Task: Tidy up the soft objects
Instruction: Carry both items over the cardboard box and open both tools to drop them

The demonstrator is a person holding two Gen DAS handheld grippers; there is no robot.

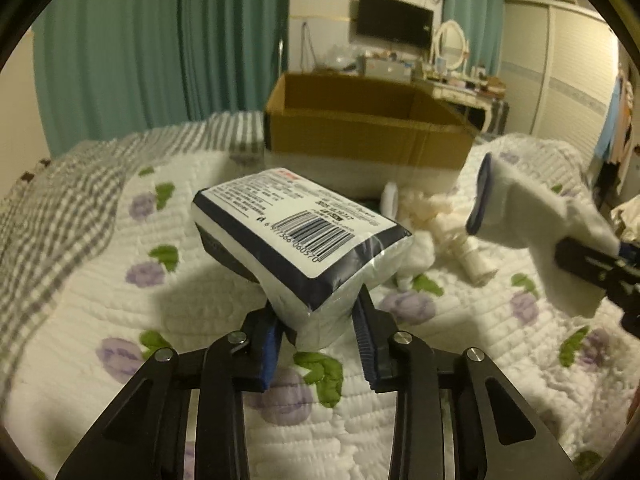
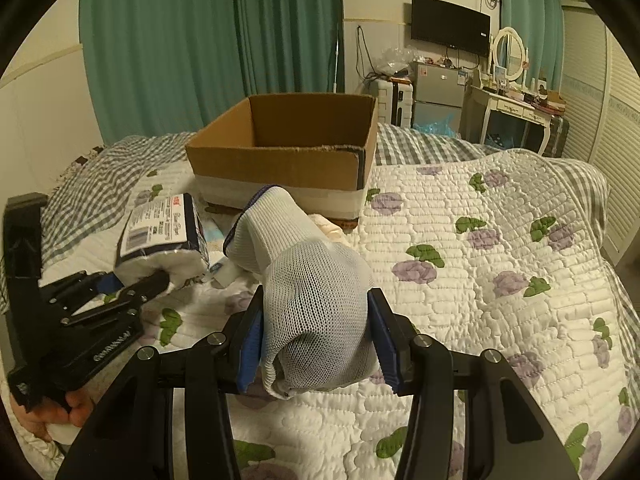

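My left gripper is shut on a white tissue pack with a dark blue border and a barcode, held above the quilt; it also shows in the right wrist view. My right gripper is shut on a white knit glove with a blue cuff, held above the bed; the glove also shows in the left wrist view. An open cardboard box stands on the bed beyond both grippers. More soft white items lie on the quilt in front of the box.
The bed has a white quilt with purple flowers and a grey checked blanket at the left. Green curtains, a wall TV, a small fridge and a dressing table stand beyond the bed.
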